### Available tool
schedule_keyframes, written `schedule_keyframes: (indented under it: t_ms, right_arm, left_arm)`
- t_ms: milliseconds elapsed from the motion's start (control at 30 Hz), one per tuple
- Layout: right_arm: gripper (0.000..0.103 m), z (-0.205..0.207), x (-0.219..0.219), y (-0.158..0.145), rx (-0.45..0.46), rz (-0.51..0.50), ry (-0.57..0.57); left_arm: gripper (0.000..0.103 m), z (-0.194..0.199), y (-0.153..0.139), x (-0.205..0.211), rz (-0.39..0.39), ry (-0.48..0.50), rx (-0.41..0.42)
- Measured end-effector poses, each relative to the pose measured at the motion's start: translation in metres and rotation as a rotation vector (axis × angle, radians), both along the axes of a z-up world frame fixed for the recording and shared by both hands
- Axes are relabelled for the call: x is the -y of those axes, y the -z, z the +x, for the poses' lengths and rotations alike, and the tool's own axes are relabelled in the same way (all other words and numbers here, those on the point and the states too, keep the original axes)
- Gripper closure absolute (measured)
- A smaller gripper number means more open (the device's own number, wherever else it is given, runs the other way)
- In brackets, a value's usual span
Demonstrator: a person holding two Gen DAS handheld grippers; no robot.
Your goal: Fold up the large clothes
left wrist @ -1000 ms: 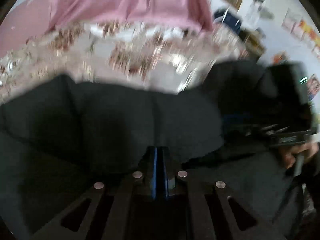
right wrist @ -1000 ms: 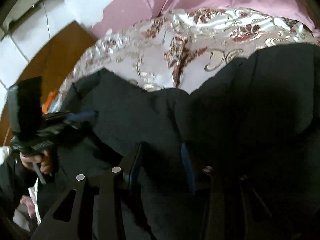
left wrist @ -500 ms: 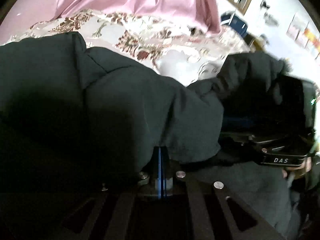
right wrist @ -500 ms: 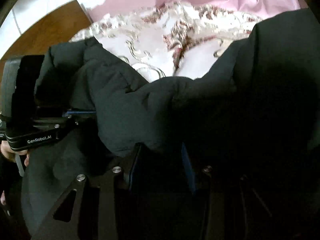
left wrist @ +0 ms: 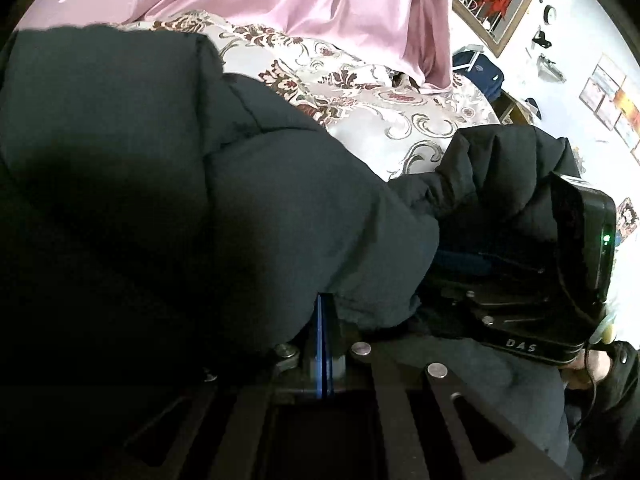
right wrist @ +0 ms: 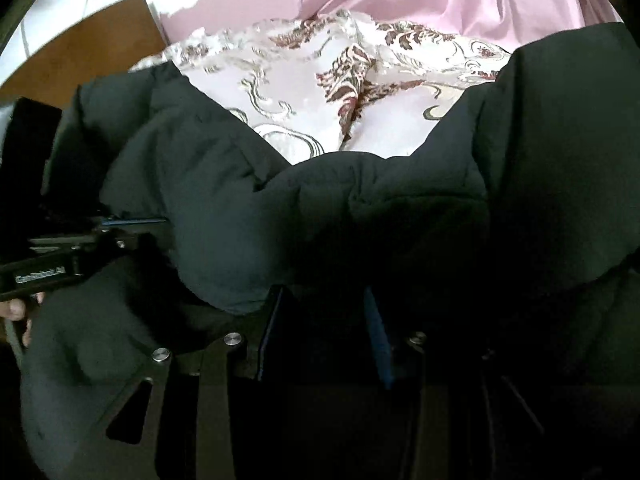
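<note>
Black quilted fabric fills most of both views: we have a puffy coat [left wrist: 280, 208] bunched over a bed with a patterned bedspread [left wrist: 400, 112], and a pink curtain [left wrist: 320, 4] hangs beyond it at twelve o'clock.

Our left tongs [left wrist: 324, 320] are pressed together, with the coat's edge draped right over their tips; they look pinched on it, though the padding hides the actual bite. Our right tongs [right wrist: 324, 320] stand partly spread, with a thick roll of the coat packed between the blue pads, so they appear to grip a bulky fold. In the right view the left tongs show at nine o'clock; in the left view the right tongs sit at three o'clock, buried in the coat's cloth.

We judge this to be mid-fold: both tools carry one side of the coat up and over toward the rest of it. Next we would need to bring the lifted edge across level, lay it down evenly, then let go.

Free bedspread lies toward twelve o'clock, giving room to lay the fold. The bed's edge and a wooden panel [right wrist: 88, 48] show at ten o'clock in the right view, so we should not drift that way.
</note>
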State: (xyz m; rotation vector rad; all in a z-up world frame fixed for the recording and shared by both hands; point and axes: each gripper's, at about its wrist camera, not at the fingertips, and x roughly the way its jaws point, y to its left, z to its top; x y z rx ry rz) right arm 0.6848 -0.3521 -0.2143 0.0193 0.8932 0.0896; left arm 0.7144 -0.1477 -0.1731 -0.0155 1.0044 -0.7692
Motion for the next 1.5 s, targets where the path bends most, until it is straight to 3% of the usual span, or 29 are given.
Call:
schedule_keyframes:
  t_ms: [100,200,300,400,433,567,633,733,933,1200,1400,1500]
  right_arm:
    - [0.066,0.002,-0.002,0.000,-0.002,-0.014,0.006]
    - [0.067,-0.006,-0.005,-0.004,0.039,-0.021,0.000]
    - [0.064,-0.018,-0.003,-0.011,0.087,0.019,0.002]
    - [0.050,-0.042,-0.004,-0.019,0.131,0.025,0.045]
    - [0.040,-0.055,-0.007,-0.023,0.156,0.029,0.053]
    - [0.023,-0.107,-0.014,-0.045,0.347,-0.025,0.101]
    - [0.021,-0.133,-0.015,-0.065,0.453,-0.067,0.136]
    - [0.019,-0.161,-0.014,-0.096,0.532,-0.106,0.176]
    - [0.018,-0.203,-0.012,-0.151,0.509,-0.082,0.182]
    - [0.013,-0.290,-0.031,-0.212,0.539,-0.069,0.126]
    - [0.012,-0.358,-0.054,-0.241,0.579,-0.064,0.095]
    - [0.011,-0.392,-0.068,-0.253,0.601,-0.081,0.066]
  left_arm:
    - [0.099,0.002,0.002,0.001,-0.001,-0.002,-0.009]
    - [0.099,-0.011,-0.005,0.003,0.023,-0.014,0.046]
    - [0.099,-0.037,-0.015,-0.006,0.033,-0.091,0.101]
    - [0.076,-0.068,-0.031,-0.028,-0.014,-0.176,0.180]
    - [0.062,-0.077,-0.036,-0.035,-0.032,-0.192,0.193]
    - [0.021,-0.121,-0.064,-0.055,-0.061,-0.247,0.237]
    - [0.020,-0.143,-0.081,-0.064,-0.078,-0.251,0.242]
    - [0.014,-0.169,-0.107,-0.072,-0.080,-0.266,0.235]
    - [0.001,-0.228,-0.167,-0.084,-0.084,-0.276,0.297]
    - [0.000,-0.320,-0.242,-0.091,-0.101,-0.301,0.446]
    - [0.000,-0.390,-0.279,-0.098,-0.061,-0.301,0.561]
    - [0.000,-0.419,-0.290,-0.104,-0.075,-0.309,0.579]
